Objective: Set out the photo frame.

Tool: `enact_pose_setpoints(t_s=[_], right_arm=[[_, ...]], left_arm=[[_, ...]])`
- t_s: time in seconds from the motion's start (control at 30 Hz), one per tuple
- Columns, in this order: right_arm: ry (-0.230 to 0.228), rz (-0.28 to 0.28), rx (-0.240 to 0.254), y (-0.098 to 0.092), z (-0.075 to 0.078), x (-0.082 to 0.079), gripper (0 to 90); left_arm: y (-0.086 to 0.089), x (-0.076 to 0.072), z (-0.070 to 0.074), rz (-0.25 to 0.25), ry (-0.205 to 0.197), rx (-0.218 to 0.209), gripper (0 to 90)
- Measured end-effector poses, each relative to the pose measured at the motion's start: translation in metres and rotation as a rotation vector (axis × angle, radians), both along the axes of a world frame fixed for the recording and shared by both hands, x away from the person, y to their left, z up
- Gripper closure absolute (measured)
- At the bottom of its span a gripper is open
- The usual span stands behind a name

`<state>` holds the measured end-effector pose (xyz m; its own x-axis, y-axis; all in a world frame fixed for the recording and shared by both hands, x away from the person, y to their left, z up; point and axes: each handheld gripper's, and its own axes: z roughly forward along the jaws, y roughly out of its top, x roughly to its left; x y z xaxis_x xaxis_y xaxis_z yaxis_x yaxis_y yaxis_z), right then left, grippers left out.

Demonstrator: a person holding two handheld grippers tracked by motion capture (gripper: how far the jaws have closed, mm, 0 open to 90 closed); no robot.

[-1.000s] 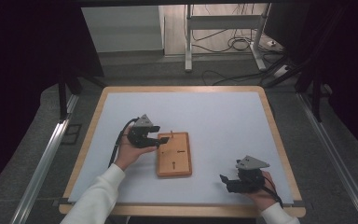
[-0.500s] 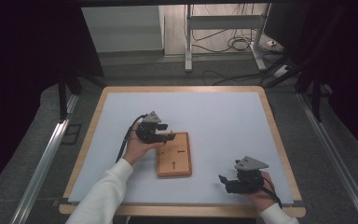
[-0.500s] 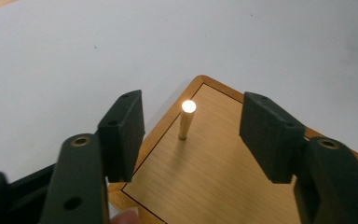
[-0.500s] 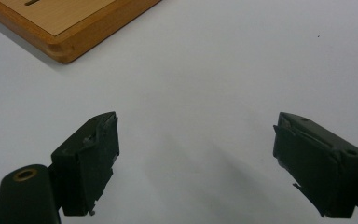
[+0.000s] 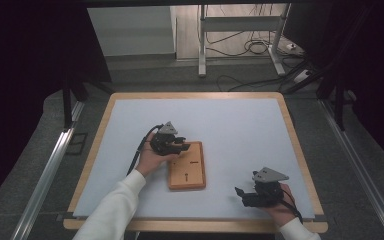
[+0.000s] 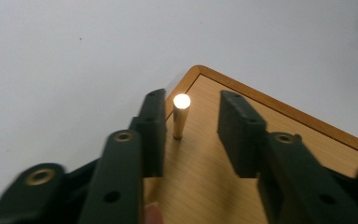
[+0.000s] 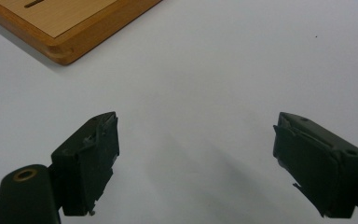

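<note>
**Left gripper closing on a peg at the board's far-left corner**

White sheet covers a wood-rimmed table (image 5: 300,150); beyond its far edge lie a dark floor, cables and a stand's legs. A wooden board (image 5: 187,166) lies flat on the sheet, somewhat left of centre and nearer the near edge, its long side running from near to far. Two small dark marks show on its top in the high view; what they are cannot be told there.

Left gripper (image 5: 179,145): held over the board's far-left corner, reaching in from the left. In the left gripper view a pale peg (image 6: 180,116) stands upright in the board close to that corner, its round top brightly lit. The peg stands between the two jaws, much nearer the left one, perhaps just touching it, and well apart from the right one. The jaws have just been closing with the peg between them, but they are not yet clamped on it. The approach from the side, level with the peg's upper part, appears chosen so that the pads can meet the peg's sides squarely and lift it straight out of its hole.

Right gripper (image 5: 244,196): rests near the near-right corner of the sheet, well apart from the board, jaws wide apart with nothing between them. The right gripper view shows bare sheet between the jaws and the board's corner (image 7: 65,49) farther off. It seems parked there to keep clear of the left hand's work.
</note>
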<state>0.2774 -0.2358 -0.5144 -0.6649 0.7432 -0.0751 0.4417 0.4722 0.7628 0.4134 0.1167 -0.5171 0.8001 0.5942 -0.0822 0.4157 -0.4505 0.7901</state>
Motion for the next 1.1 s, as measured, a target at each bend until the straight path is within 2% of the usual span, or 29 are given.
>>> enact_pose_setpoints(t_s=[0.37, 0.5, 0.73, 0.8, 0.9, 1.07, 1.1], right_arm=[[0.002, 0.000, -0.002, -0.001, -0.001, 0.001, 14.6], [0.004, -0.002, 0.002, -0.001, -0.001, 0.001, 14.6], [0.004, 0.003, 0.000, -0.001, -0.001, 0.002, 14.6], [0.004, 0.004, 0.000, -0.001, -0.001, 0.002, 14.6], [0.006, 0.006, 0.003, 0.000, -0.002, 0.002, 14.6], [-0.001, 0.015, -0.003, 0.002, -0.001, 0.001, 14.6], [-0.003, 0.014, -0.004, 0.003, -0.001, 0.001, 14.6]], left_arm=[[-0.001, 0.005, -0.006, 0.023, -0.001, 0.005, 83.2], [-0.002, 0.004, -0.005, 0.027, -0.008, 0.017, 84.2], [-0.002, 0.006, -0.005, 0.019, -0.002, 0.009, 84.3], [-0.001, 0.007, -0.006, 0.020, 0.014, -0.004, 84.2], [0.000, 0.012, -0.005, 0.005, 0.059, -0.020, 83.9], [0.002, 0.016, -0.004, -0.019, 0.079, -0.020, 83.3], [0.002, 0.017, -0.005, -0.019, 0.086, -0.033, 83.3]])
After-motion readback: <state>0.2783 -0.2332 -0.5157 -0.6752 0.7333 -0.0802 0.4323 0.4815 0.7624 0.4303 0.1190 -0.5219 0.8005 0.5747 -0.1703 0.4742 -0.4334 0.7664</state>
